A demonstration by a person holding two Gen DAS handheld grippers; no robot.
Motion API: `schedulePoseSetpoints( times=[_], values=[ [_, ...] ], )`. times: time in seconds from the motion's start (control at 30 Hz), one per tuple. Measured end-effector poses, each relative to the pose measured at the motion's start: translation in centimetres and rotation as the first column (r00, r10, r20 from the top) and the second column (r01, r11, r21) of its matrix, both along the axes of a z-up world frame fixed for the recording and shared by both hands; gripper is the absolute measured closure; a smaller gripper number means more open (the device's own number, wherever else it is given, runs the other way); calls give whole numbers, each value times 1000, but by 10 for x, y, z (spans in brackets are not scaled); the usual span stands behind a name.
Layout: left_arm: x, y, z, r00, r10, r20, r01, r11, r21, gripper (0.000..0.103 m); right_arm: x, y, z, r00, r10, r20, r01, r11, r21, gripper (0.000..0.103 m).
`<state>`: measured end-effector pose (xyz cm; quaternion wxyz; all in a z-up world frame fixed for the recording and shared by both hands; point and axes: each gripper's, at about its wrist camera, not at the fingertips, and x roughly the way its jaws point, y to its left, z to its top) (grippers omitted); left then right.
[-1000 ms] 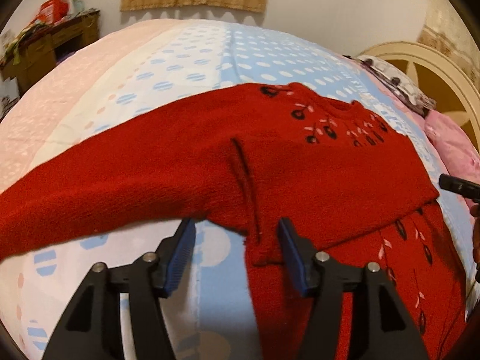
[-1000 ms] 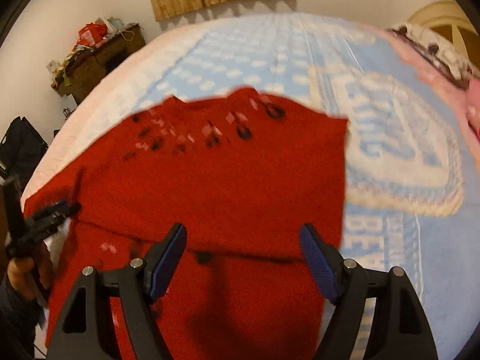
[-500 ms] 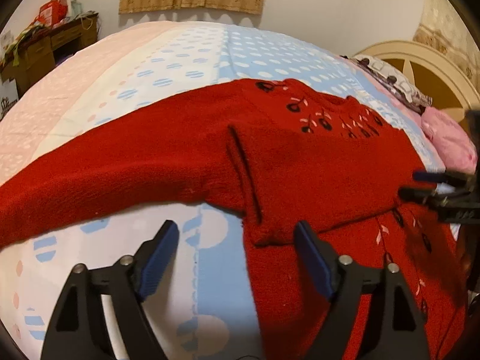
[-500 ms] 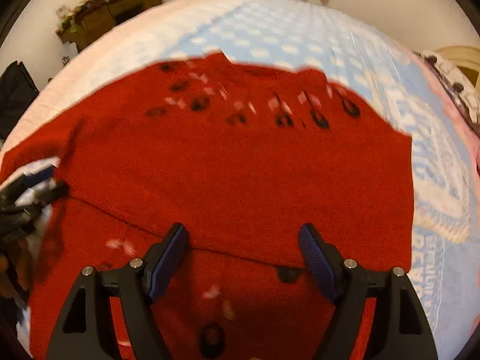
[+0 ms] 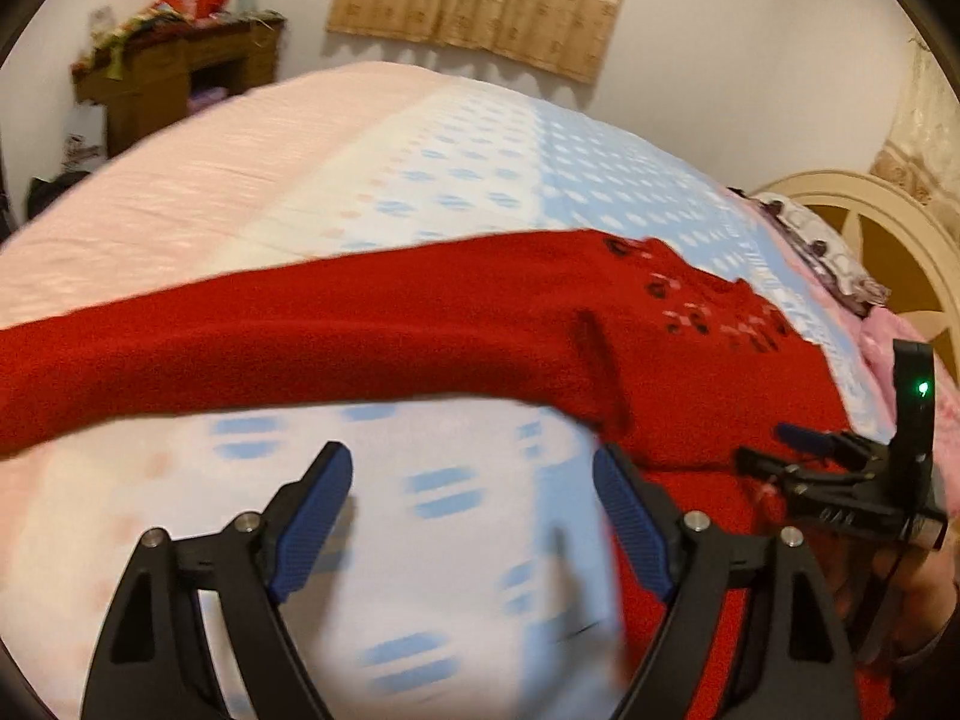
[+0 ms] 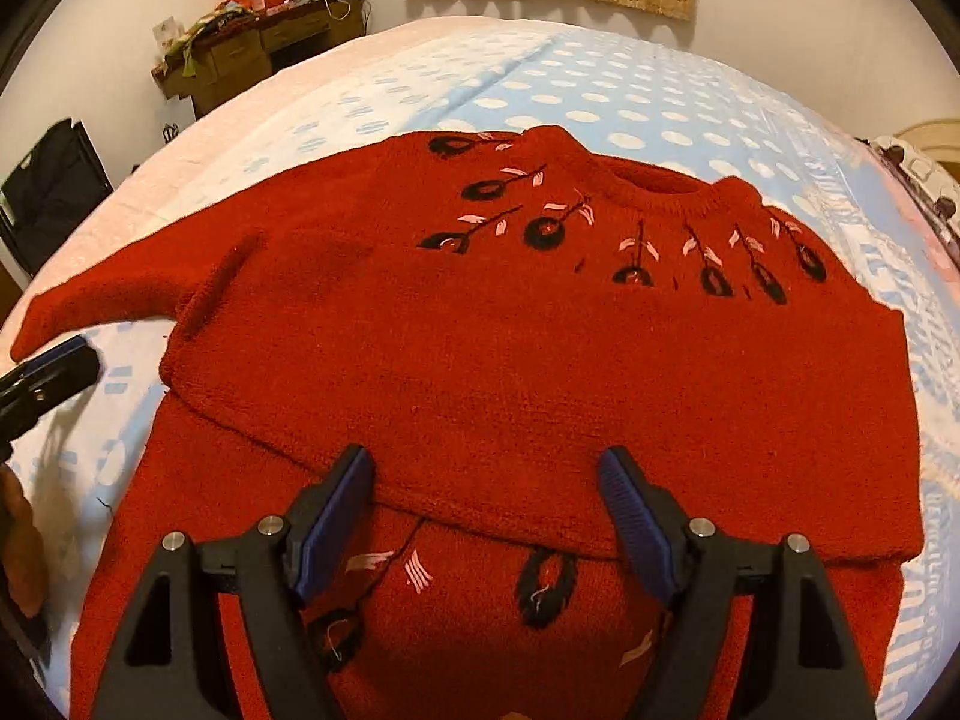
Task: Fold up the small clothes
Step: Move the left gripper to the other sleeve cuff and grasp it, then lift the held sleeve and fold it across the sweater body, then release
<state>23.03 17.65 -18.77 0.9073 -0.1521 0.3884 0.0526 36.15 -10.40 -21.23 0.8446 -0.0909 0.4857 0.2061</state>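
A red knitted sweater [image 6: 540, 348] with black and pink embroidered flowers lies flat on the bed. One sleeve is folded across its chest; the other sleeve [image 5: 252, 348] stretches out to the left. My left gripper [image 5: 474, 498] is open and empty, above the sheet just below that long sleeve. My right gripper [image 6: 486, 504] is open and empty, hovering over the lower edge of the folded sleeve. The right gripper also shows at the right edge of the left wrist view [image 5: 810, 456], and the left gripper shows at the left edge of the right wrist view [image 6: 42, 378].
The bed has a pink, cream and blue dotted sheet [image 5: 372, 180]. A cluttered wooden desk [image 6: 258, 54] stands by the far wall. A cream headboard [image 5: 870, 222] and pillows are on the right. A black bag [image 6: 54, 192] stands left of the bed.
My left gripper has opened wider and swung left, off the sweater body toward the outstretched sleeve. My right gripper has moved over the sweater's centre, still open.
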Motion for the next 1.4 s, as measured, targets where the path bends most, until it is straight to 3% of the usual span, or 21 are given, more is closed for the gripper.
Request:
schedulePoseSetpoints(
  times=[0.23, 0.4, 0.57, 0.63, 0.93, 1.03, 1.13, 1.2, 1.27, 1.37, 1.4],
  values=[
    [-42, 70, 6, 985, 173, -25, -169, 979, 114, 18, -8, 2, -2, 999, 13, 32, -13, 1000, -14, 21],
    [-71, 135, 6, 928, 370, -41, -362, 923, 127, 18, -12, 2, -1, 999, 21, 39, -20, 1000, -16, 19],
    [-82, 181, 8, 868, 496, -19, -488, 861, 140, 18, -18, 5, -1, 998, 30, 56, -28, 999, -35, 19],
    [-79, 190, 4, 854, 519, -20, -513, 849, 127, 18, -18, 6, -2, 998, 32, 57, -30, 999, -42, 18],
    [-46, 197, -19, 855, 512, -88, -506, 859, 77, 20, -18, 6, -2, 998, 32, 59, -30, 999, -41, 17],
    [-51, 201, -16, 852, 517, -83, -512, 856, 75, 21, -18, 6, -2, 998, 32, 60, -30, 999, -42, 17],
    [-48, 201, -15, 863, 499, -84, -492, 866, 84, 37, -18, 6, -2, 998, 32, 60, -29, 999, -42, 17],
    [-44, 197, -15, 875, 476, -91, -467, 878, 100, 56, -18, 6, -2, 998, 32, 61, -29, 999, -43, 17],
    [-43, 196, -15, 882, 461, -94, -452, 886, 100, 63, -18, 6, -2, 998, 32, 62, -29, 999, -44, 17],
    [-42, 198, -15, 887, 451, -101, -443, 891, 97, 85, -18, 6, -2, 998, 32, 62, -29, 999, -44, 16],
    [-42, 201, -15, 889, 447, -104, -440, 894, 80, 85, -19, 6, -2, 998, 31, 62, -29, 999, -44, 16]
  ],
)
